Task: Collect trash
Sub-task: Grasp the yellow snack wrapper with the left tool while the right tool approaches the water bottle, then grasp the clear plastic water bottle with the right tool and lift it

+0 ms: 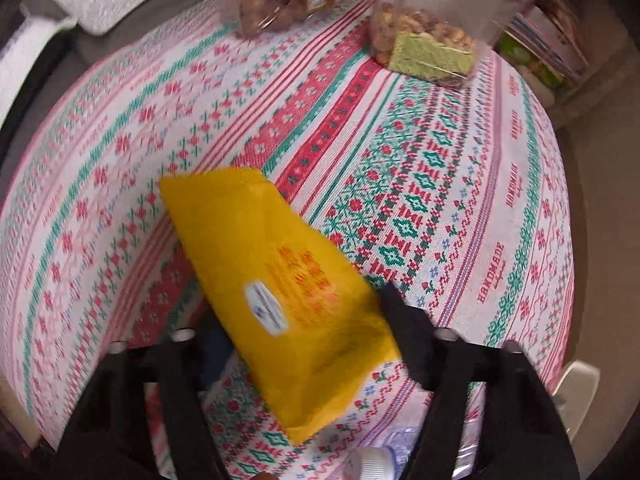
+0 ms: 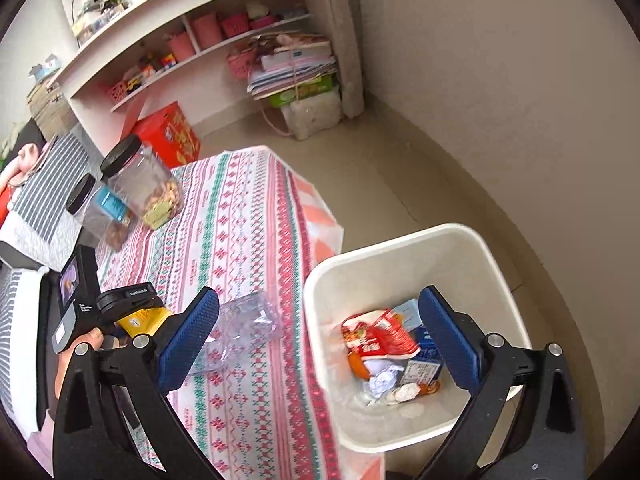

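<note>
A yellow packet [image 1: 280,300] is tilted up between the fingers of my left gripper [image 1: 296,320], above the patterned tablecloth [image 1: 400,160]. The right finger presses its edge, the packet hides most of the left finger, and the gripper looks shut on it. In the right wrist view, the left gripper [image 2: 120,308] is over the yellow packet [image 2: 146,318]. A crushed clear plastic bottle [image 2: 244,332] lies on the cloth beside it. My right gripper [image 2: 318,296] stands wide open with nothing in it, between the table edge and the white bin [image 2: 440,240]. The bin holds a red wrapper [image 2: 380,336], a blue carton and crumpled paper.
Two black-lidded clear jars of snacks [image 2: 144,184] [image 2: 100,216] stand at the far end of the table, also visible as jars [image 1: 424,40] [image 1: 276,8]. A red box [image 2: 168,136] and shelves with stacked items lie beyond. The bin stands on the floor against the table's right edge.
</note>
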Demonstrator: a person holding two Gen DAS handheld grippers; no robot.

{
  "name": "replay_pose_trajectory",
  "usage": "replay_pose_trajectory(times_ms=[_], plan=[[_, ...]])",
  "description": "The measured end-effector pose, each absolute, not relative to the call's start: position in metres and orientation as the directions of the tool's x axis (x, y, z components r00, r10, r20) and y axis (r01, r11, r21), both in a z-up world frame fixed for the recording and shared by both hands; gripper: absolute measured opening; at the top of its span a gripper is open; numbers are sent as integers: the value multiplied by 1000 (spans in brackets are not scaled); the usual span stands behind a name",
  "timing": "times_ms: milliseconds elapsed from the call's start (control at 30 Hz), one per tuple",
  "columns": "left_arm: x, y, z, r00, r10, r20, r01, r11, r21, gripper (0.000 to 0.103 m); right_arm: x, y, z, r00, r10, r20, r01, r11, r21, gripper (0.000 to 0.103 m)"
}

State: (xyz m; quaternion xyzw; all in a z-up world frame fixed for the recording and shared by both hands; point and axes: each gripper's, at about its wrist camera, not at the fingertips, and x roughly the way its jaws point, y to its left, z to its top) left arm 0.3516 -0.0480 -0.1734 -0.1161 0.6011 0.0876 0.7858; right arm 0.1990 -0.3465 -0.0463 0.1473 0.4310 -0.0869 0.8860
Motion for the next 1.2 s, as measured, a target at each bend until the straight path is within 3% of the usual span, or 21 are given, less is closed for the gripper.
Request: replay_pose_trajectory(times_ms=[67,133,167,467,667,933,1200], plan=[[350,-46,-169,276,0,-961,-232,970,-67,29,201,-341,-48,606,-20,-796,276,943,187,96],[345,-40,-168,284,-19,-959,-211,974,-82,13,203,-334,-51,596,-10,-803,272,943,190,96],[340,-34,-166,286,-34,-958,-205,974,-96,12,204,-332,-52,588,-2,-809,273,942,195,96],[291,29,-133,349,-50,-936,-179,977,-119,10,216,-281,-79,501,139,-854,281,907,312,96],[253,54,-84,440,-72,-895,-126,982,-141,10,229,-249,-115,424,212,-881,411,822,395,96],[207,79,-48,552,-58,-832,-67,991,-114,10,250,-237,-156,363,164,-917,569,741,357,96],[200,122,-49,549,-53,-834,-101,986,-129,10,268,-242,-170,361,88,-928,575,763,295,93]])
